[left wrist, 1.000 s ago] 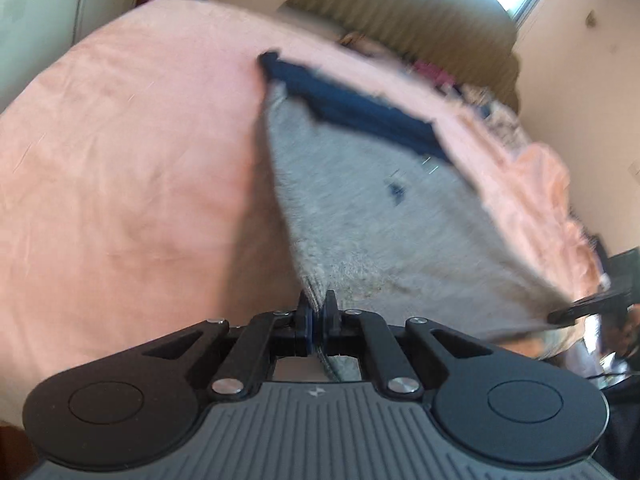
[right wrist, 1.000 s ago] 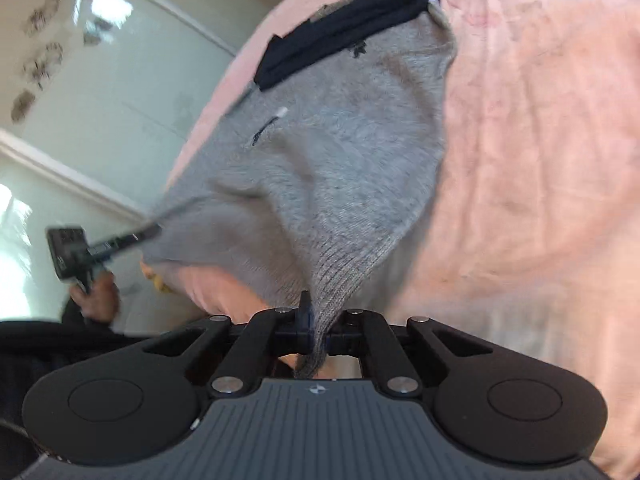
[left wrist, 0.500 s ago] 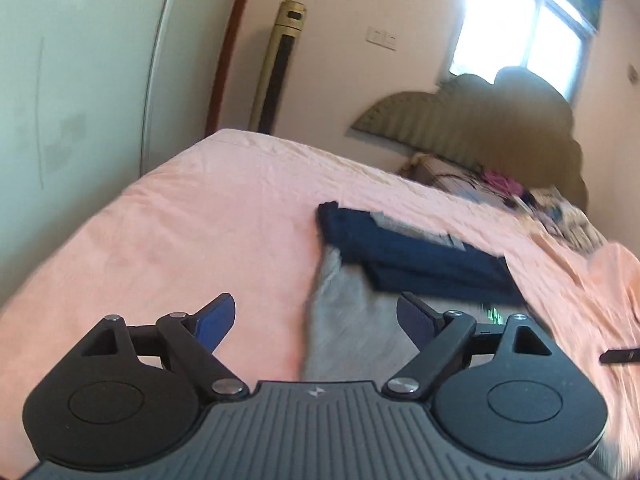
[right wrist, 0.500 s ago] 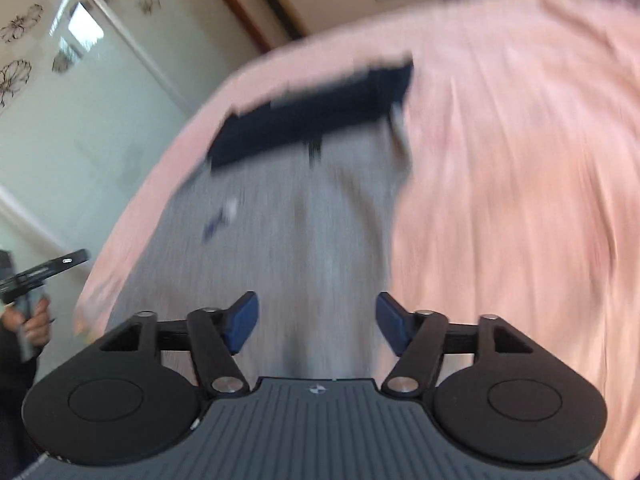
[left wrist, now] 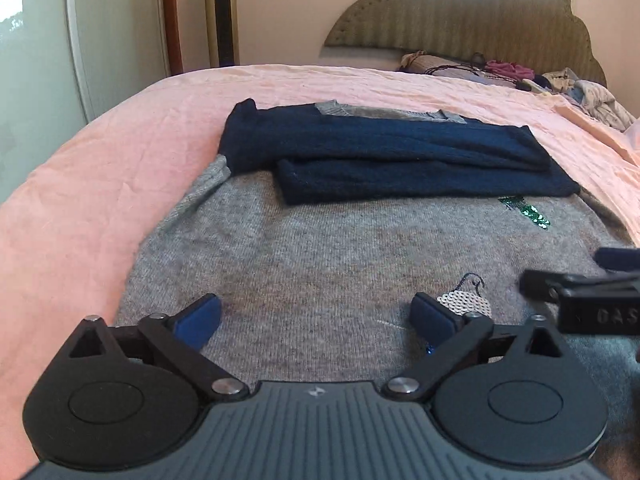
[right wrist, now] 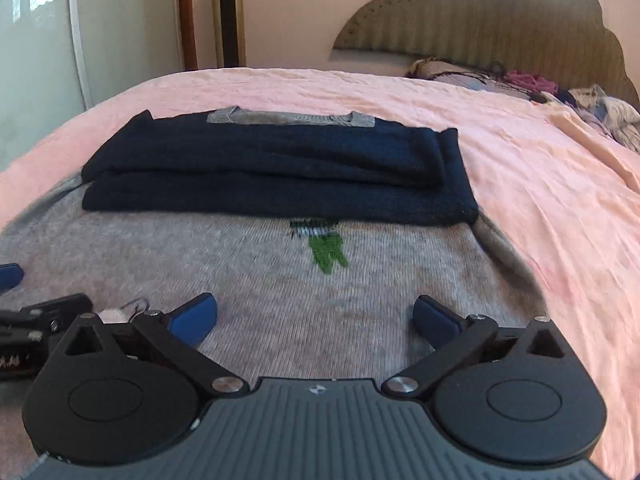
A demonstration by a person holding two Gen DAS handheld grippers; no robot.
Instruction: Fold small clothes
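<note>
Over the near part of a grey sweater [left wrist: 340, 264], the left gripper [left wrist: 316, 318] is held pointing forward and downward, its jaws opening to a wide spread with only flat knit seen between the blue pads [left wrist: 198, 322]; nothing is gripped. Beside it, the right gripper [right wrist: 314, 318] is held in the same forward, downward pose, its jaws likewise opening wide and holding nothing. Each tool is seen at the edge of the other's view: the right one at the right edge of the left camera, the left one at the left edge of the right camera.

The sweater is spread front-up on a bed [left wrist: 100, 168] covered by a pink sheet [right wrist: 540, 184], with its dark blue sleeves [right wrist: 280, 172] folded across the chest as two stacked bands and its collar [right wrist: 292, 117] towards the far side. A green motif [right wrist: 326, 254] is partly covered by the lower sleeve, and a small sequin patch [left wrist: 466, 304] lies just beside the left gripper's right pad.

Behind the bed, a scalloped padded headboard [left wrist: 480, 12] stands against a pale wall. Loose clothes [left wrist: 560, 84] are piled near it on the right. A tall gold tower unit [left wrist: 222, 12] and a white glossy wardrobe door [left wrist: 36, 48] are seen at the left.
</note>
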